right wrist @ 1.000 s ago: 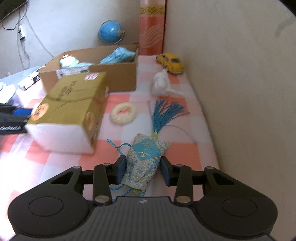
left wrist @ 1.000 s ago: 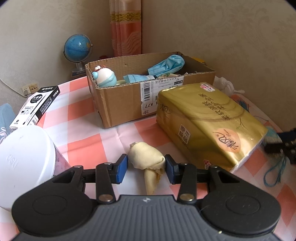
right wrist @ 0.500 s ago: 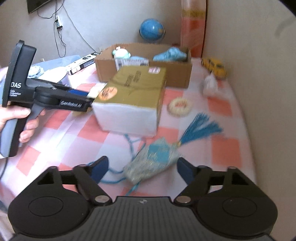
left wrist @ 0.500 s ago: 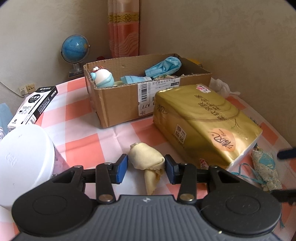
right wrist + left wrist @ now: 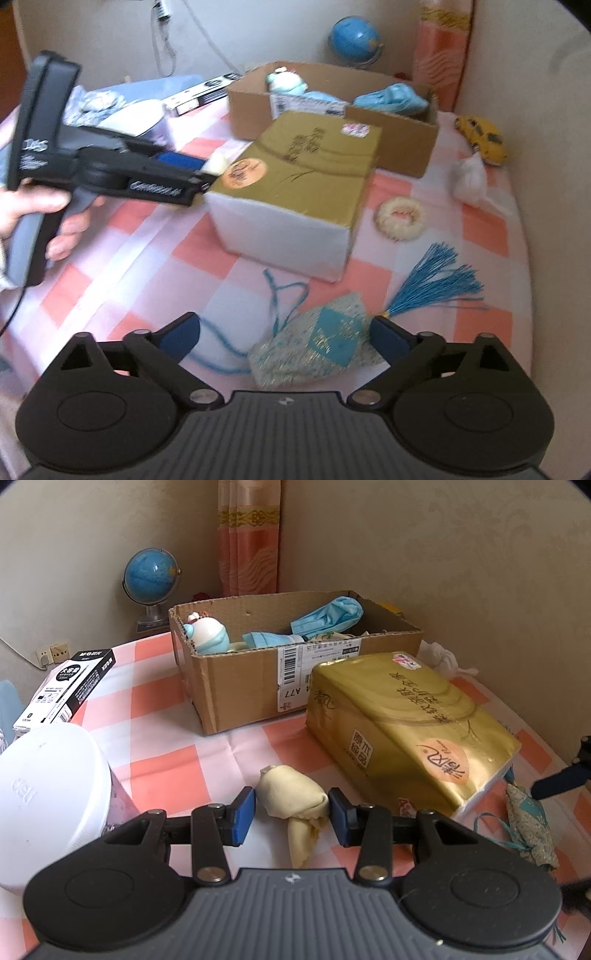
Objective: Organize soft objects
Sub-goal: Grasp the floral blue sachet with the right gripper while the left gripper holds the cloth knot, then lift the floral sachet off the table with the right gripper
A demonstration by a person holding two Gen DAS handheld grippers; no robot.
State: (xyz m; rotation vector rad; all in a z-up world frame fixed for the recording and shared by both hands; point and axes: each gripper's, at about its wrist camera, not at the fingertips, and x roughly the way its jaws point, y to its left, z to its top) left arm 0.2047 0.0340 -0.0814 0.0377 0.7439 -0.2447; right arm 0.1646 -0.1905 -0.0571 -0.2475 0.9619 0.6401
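Right gripper now spread wide, sachet released onto tablecloth; left gripper still clamps cream cloth, boxing pending.

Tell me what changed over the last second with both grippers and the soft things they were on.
The right gripper opened, let go of the blue-and-gold embroidered fabric sachet and drew back; the sachet now lies tilted on the checked tablecloth. The left gripper stayed around the pale yellow knotted cloth, jaws unchanged.
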